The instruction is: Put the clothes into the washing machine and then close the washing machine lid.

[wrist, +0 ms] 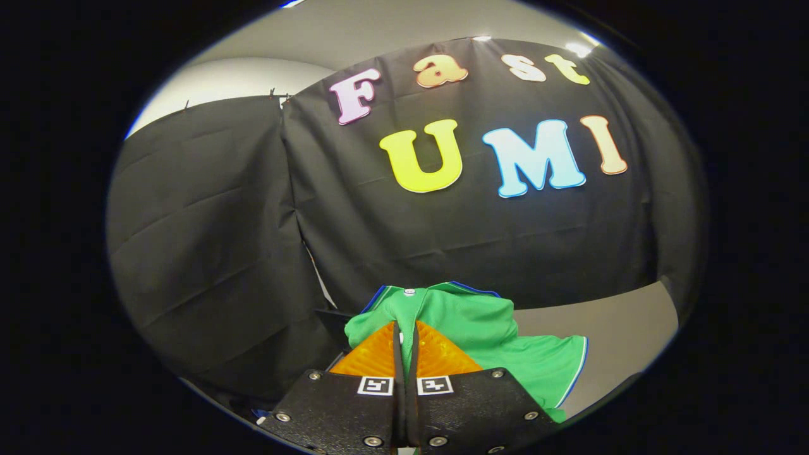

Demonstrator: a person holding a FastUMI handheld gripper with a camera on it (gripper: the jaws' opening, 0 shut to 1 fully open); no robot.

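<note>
Your gripper [404, 335] is clenched: its 2 fingers stand pressed almost together, with a thin fold of the green polo shirt [480, 328] pinched between them, so you are grasping the garment. The shirt hangs bunched just ahead of the fingers and spills off to the right of them, its blue-trimmed collar and 1 snap button sitting just beyond the fingertips, its hem trailing down beside the gripper body. Behind the shirt stands the black cloth wall [208, 240] of the booth, and to the right of the shirt a pale grey surface [619, 328] runs along the foot of that wall. A small dark edge [332, 319] shows just left of the shirt; you cannot tell what it belongs to. Judging by this, you have the pickup done and the shirt lifted clear, so you are in the carrying step. Still ahead of you: bring the shirt over the washing machine's opening, drop it in, then close the lid.
</note>
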